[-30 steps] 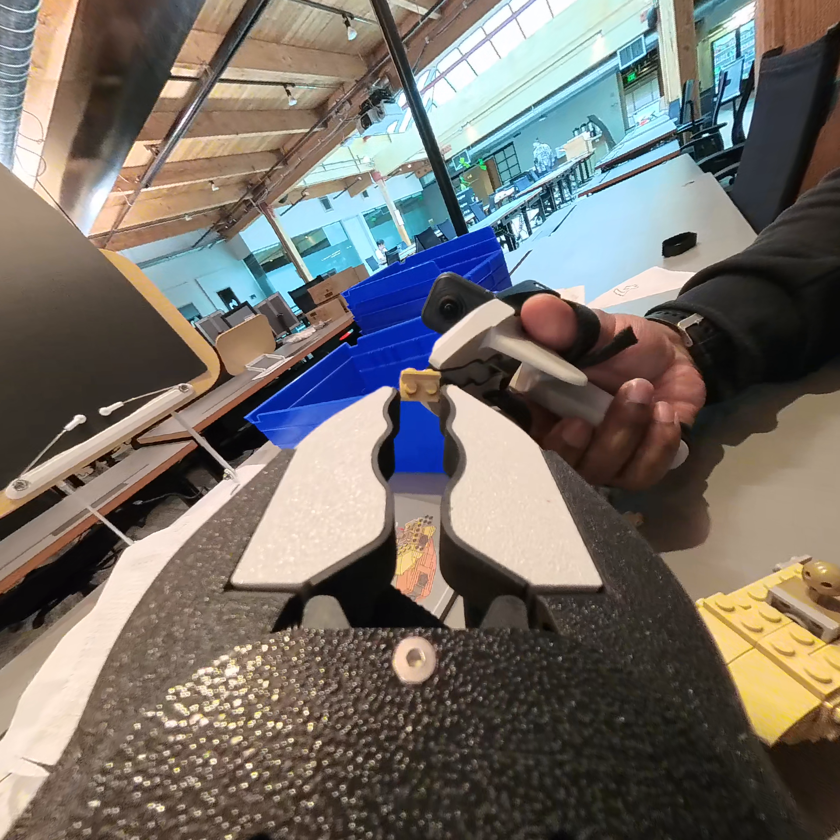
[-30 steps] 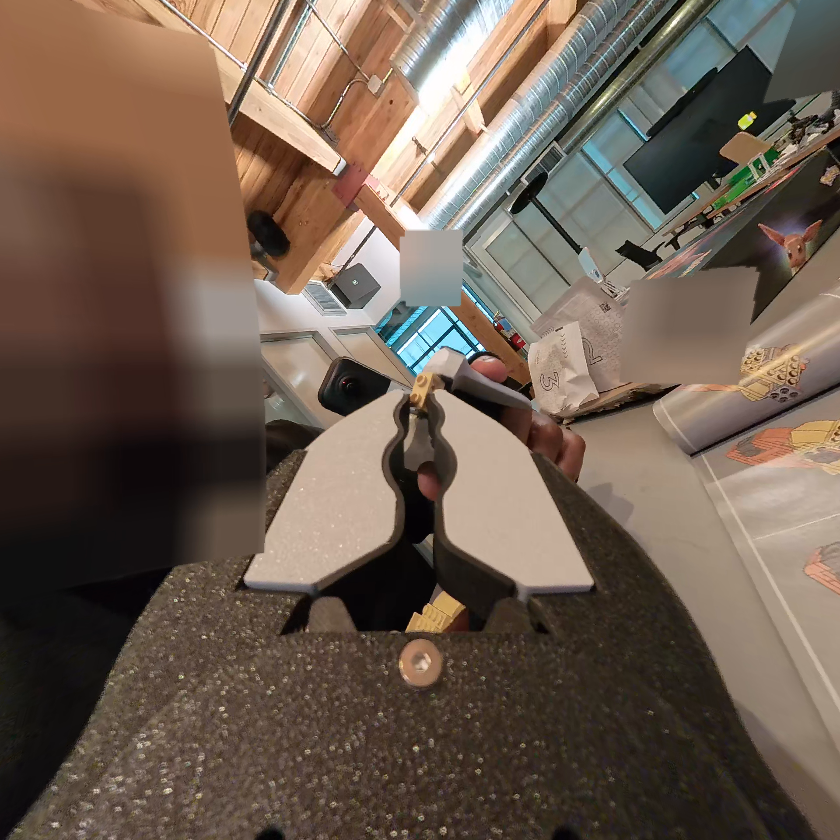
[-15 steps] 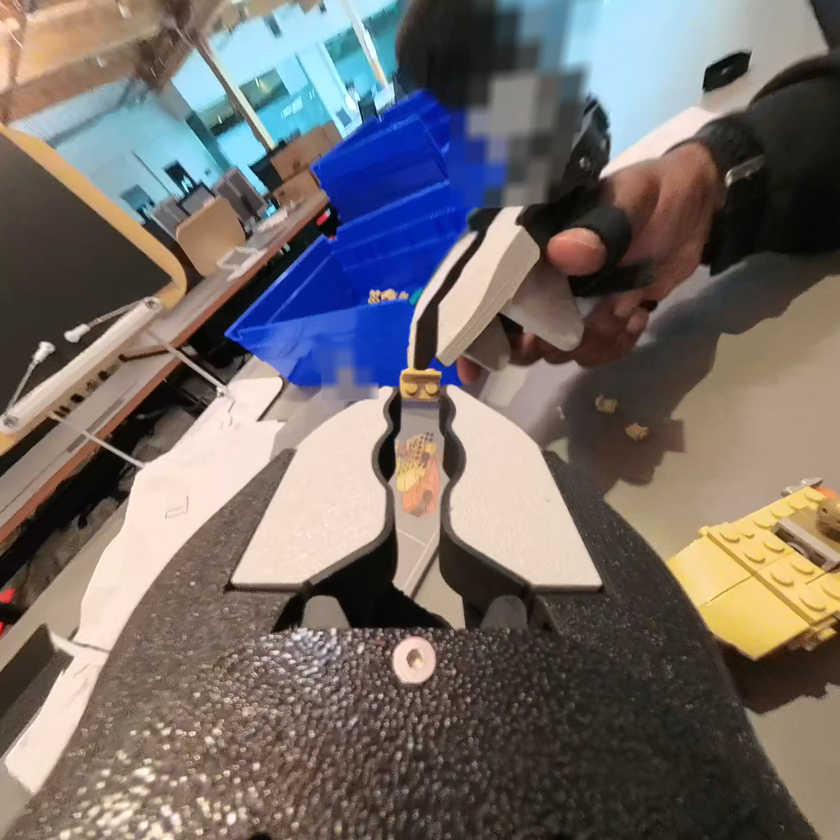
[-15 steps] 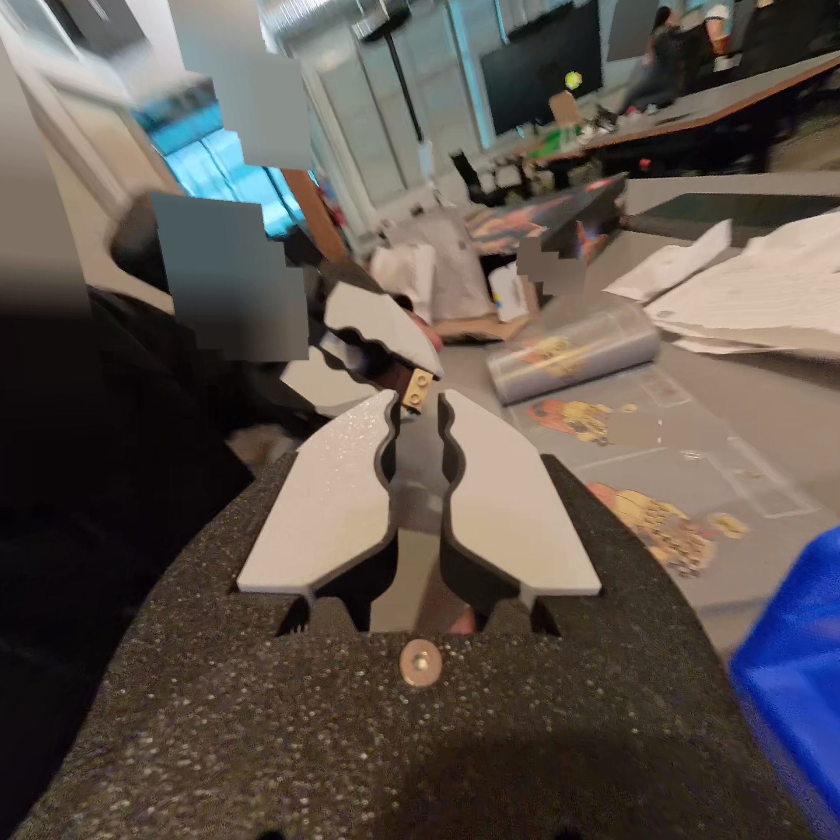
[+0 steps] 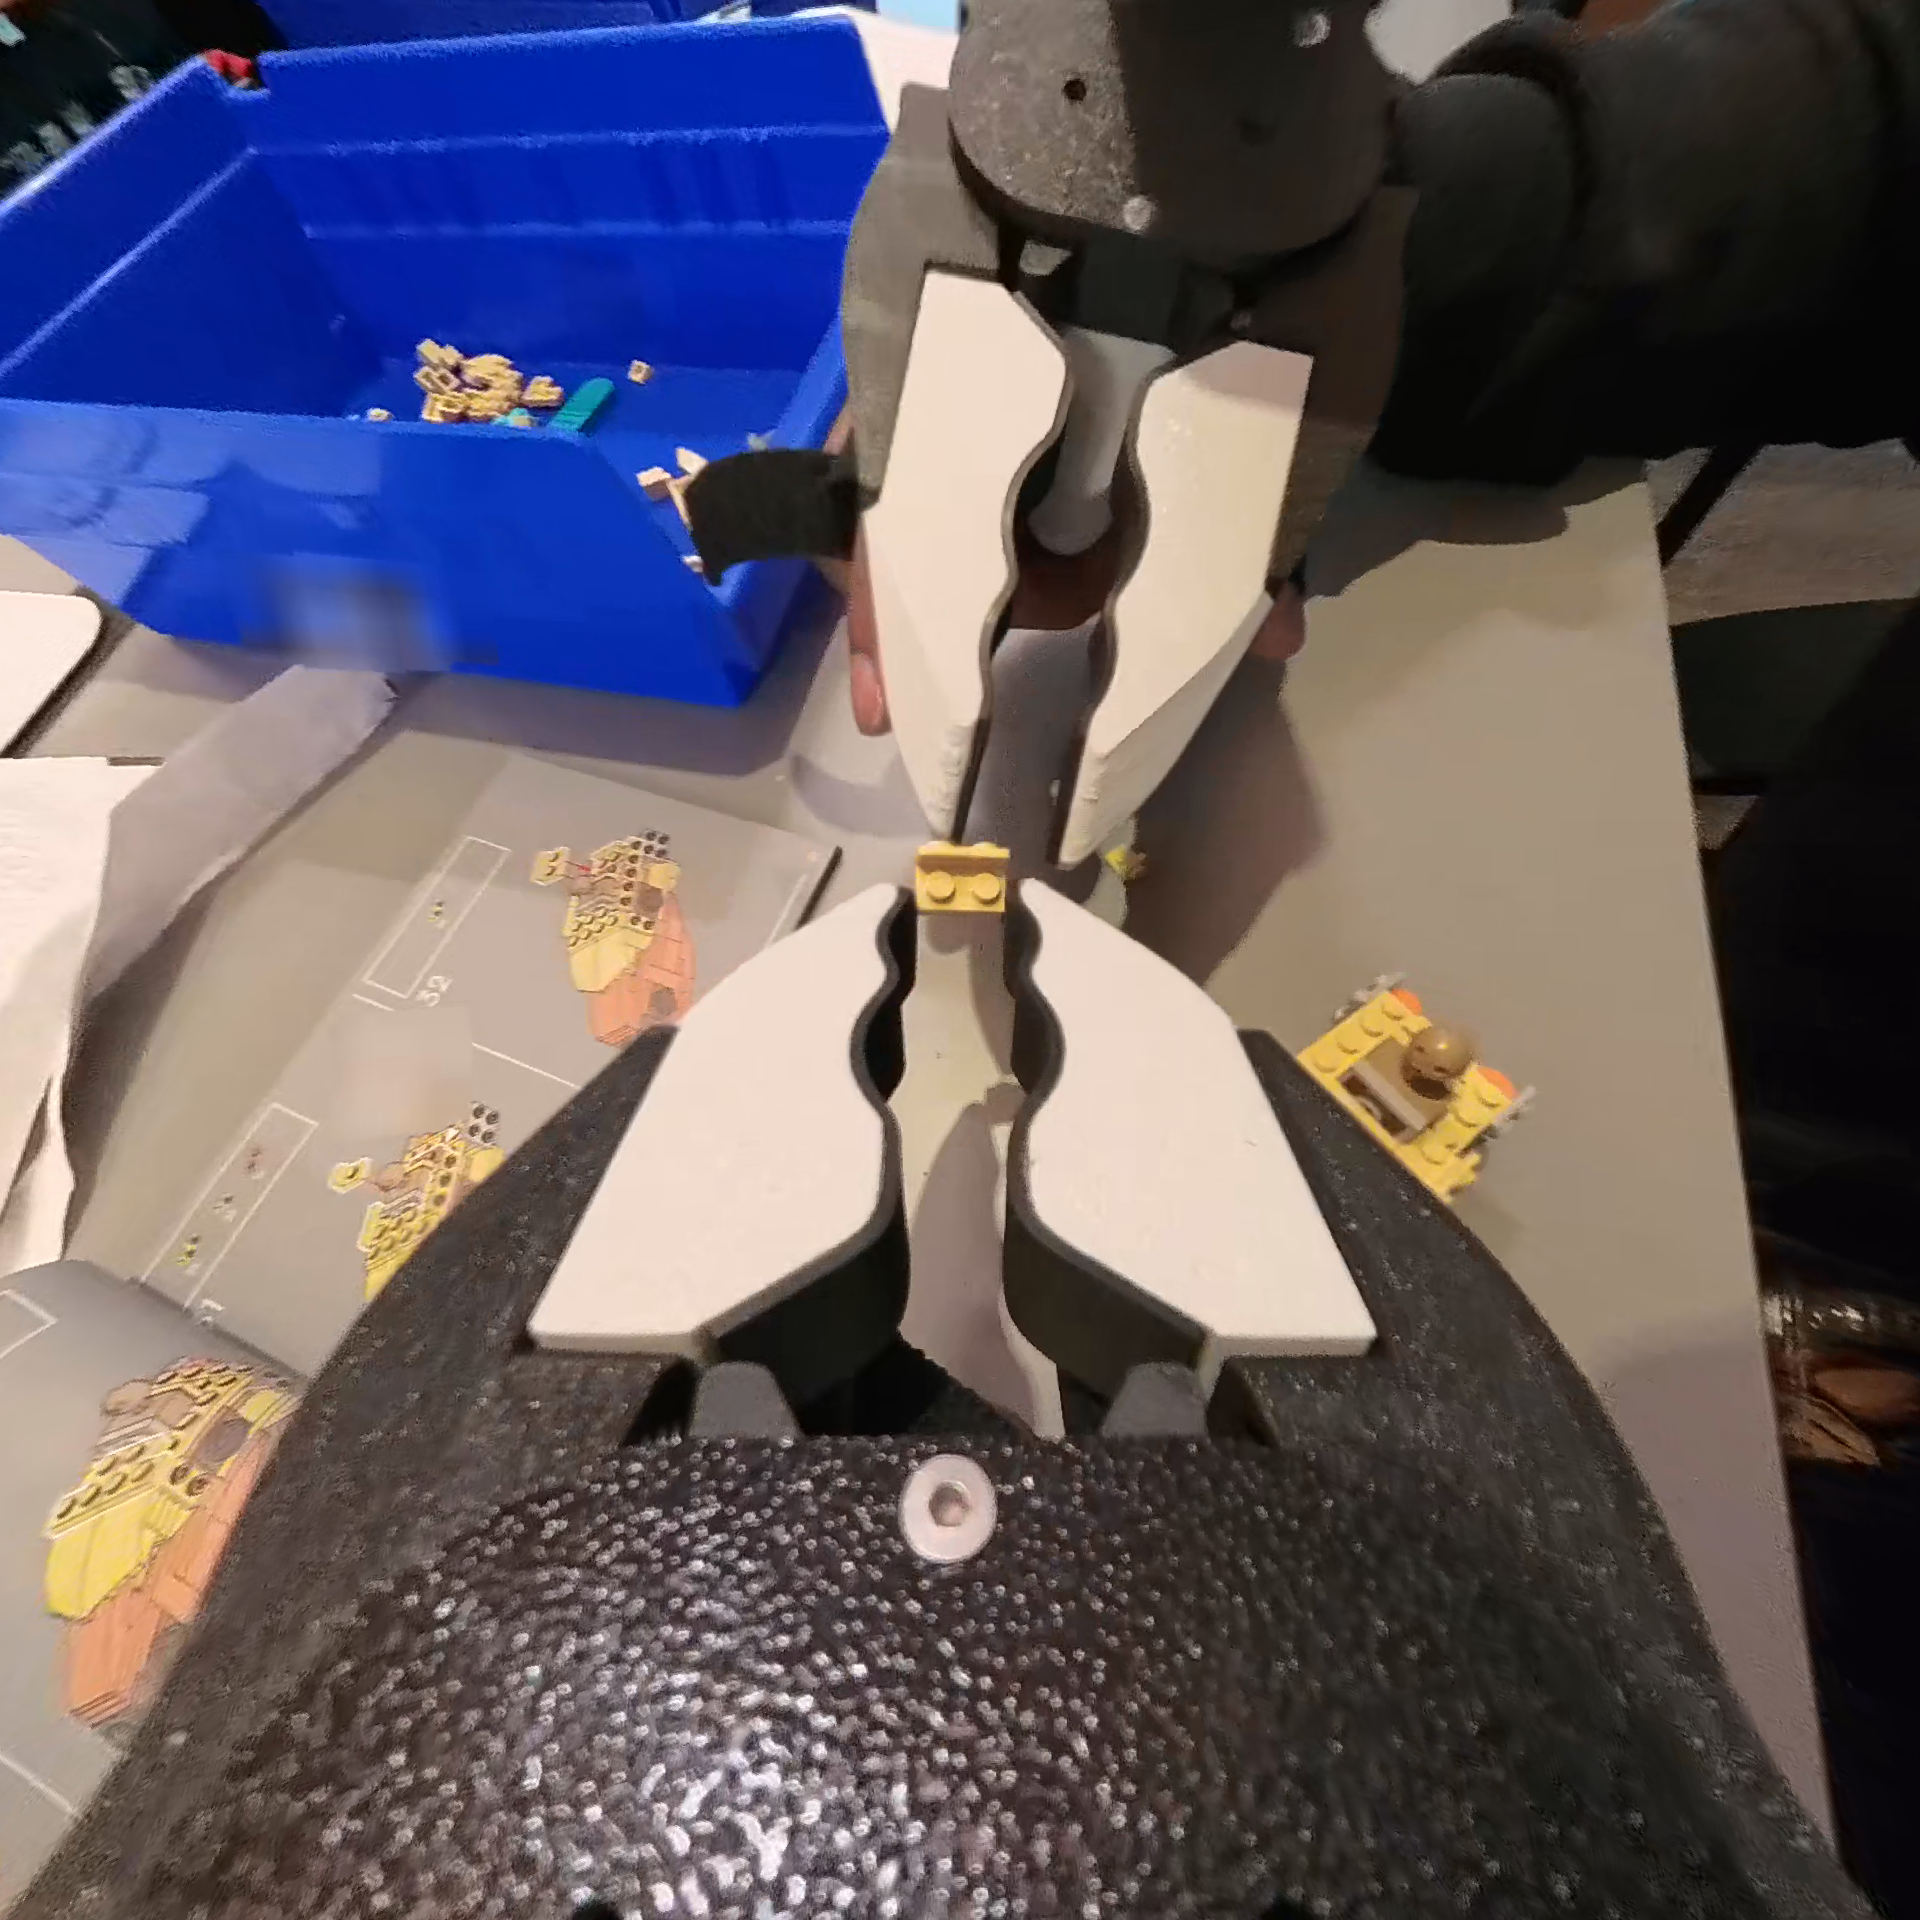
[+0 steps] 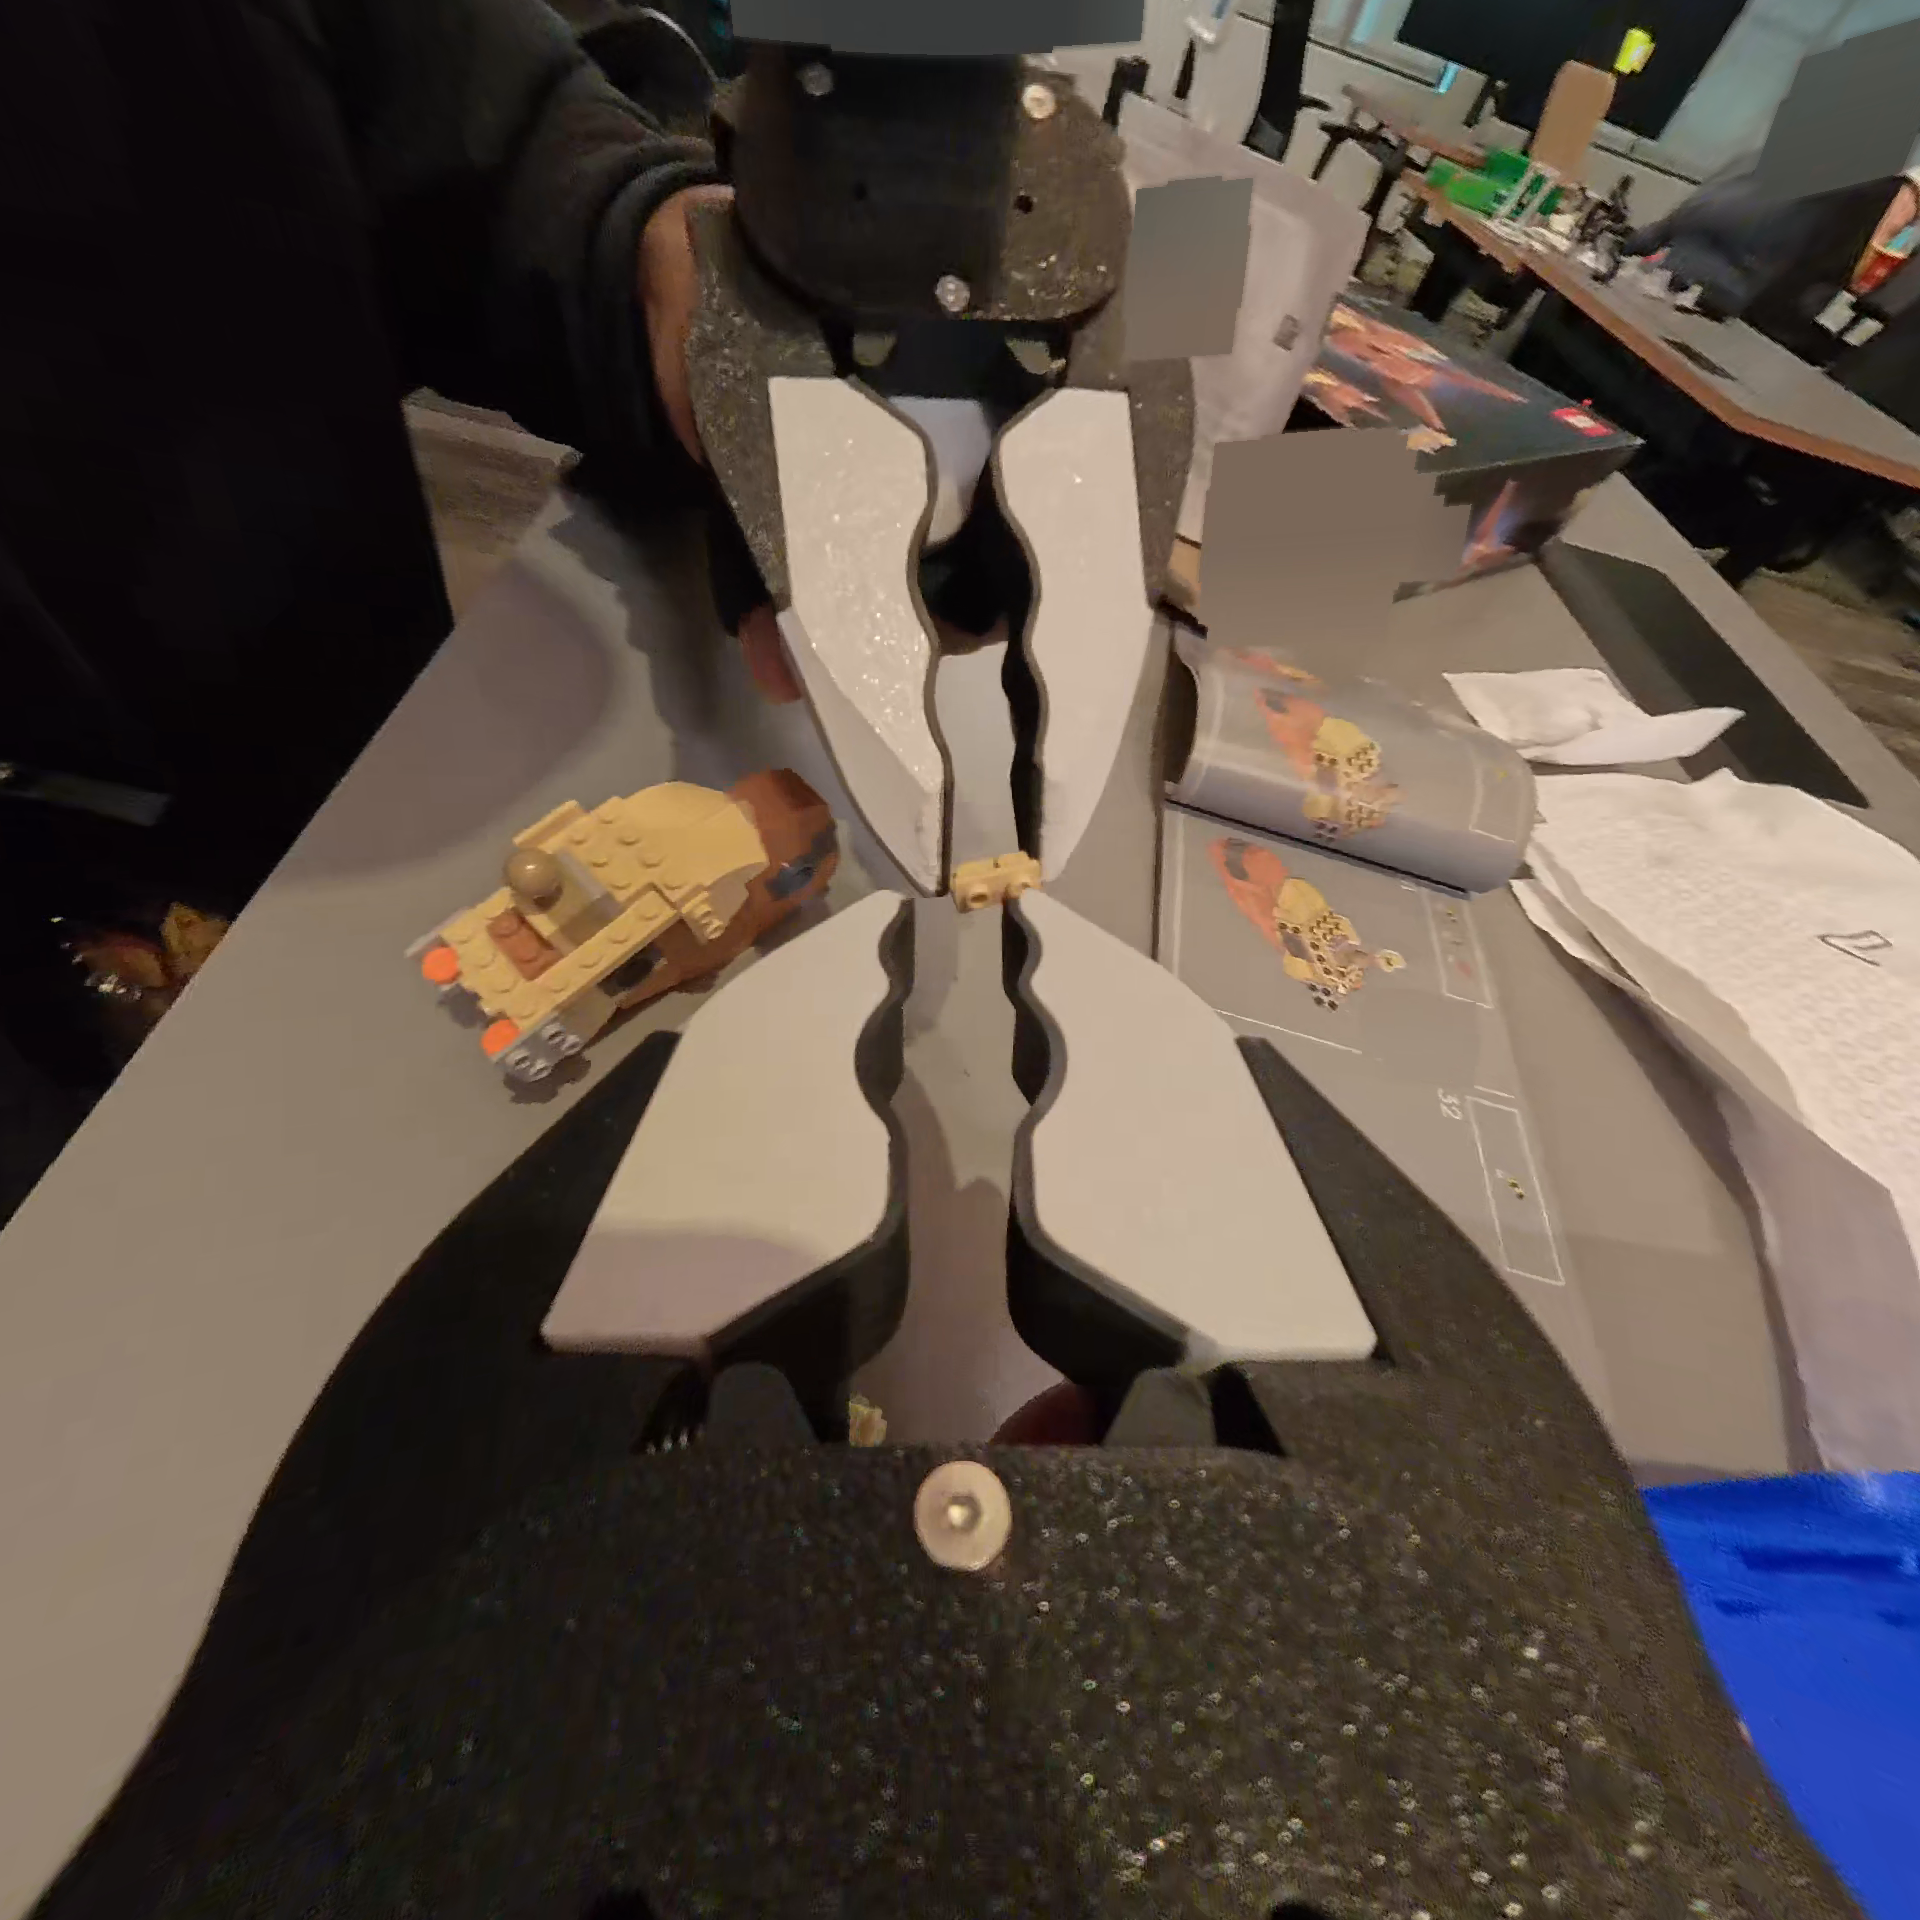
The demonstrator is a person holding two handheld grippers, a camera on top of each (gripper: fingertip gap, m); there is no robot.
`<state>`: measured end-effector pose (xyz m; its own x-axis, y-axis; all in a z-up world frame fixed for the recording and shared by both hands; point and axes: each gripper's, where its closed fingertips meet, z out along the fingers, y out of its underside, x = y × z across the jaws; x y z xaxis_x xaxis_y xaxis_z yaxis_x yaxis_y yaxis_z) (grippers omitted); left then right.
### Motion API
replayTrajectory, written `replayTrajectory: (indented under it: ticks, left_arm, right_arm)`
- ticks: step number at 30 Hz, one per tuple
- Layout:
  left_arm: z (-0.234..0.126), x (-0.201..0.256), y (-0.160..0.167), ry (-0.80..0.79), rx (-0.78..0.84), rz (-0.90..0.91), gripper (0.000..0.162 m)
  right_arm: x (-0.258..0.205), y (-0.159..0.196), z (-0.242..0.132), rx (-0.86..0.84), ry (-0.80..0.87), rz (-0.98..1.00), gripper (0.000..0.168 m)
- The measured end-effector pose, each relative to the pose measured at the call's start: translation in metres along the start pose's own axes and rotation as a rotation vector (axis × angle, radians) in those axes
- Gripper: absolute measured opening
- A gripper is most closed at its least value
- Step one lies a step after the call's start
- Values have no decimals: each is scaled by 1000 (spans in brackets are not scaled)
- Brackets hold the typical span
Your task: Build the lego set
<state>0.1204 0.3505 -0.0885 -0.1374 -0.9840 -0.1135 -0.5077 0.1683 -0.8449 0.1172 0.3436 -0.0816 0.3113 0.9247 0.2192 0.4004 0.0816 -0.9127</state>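
Left wrist view: tan plate pinched at the left gripper tips, above the table; right gripper, jaws slightly spread, tips just beside it; model right, instructions left, blue bin beyond; judged step: hand-over or regrip; next, seat plate on model.

Both wrist cameras face each other closely, sharing one tan brick.
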Motion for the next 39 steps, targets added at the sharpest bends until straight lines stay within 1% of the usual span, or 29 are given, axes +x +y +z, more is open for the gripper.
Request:
replayTrajectory:
  ticks: [7,14,22,39]
  left_arm:
    - [-2,12,0,49,-26,13,15]
    - [0,21,4,90,-57,22,15]
    - [0,23,5,98,-66,31,15]
    - [1,25,6,118,-64,16,15]
  right_arm:
    - [-8,-2,0,5,-31,-42,17]
    - [-12,-6,0,26,-55,-37,17]
    - [-17,-2,0,9,-87,-41,17]
    - [-19,-1,3,14,-90,-45,16]
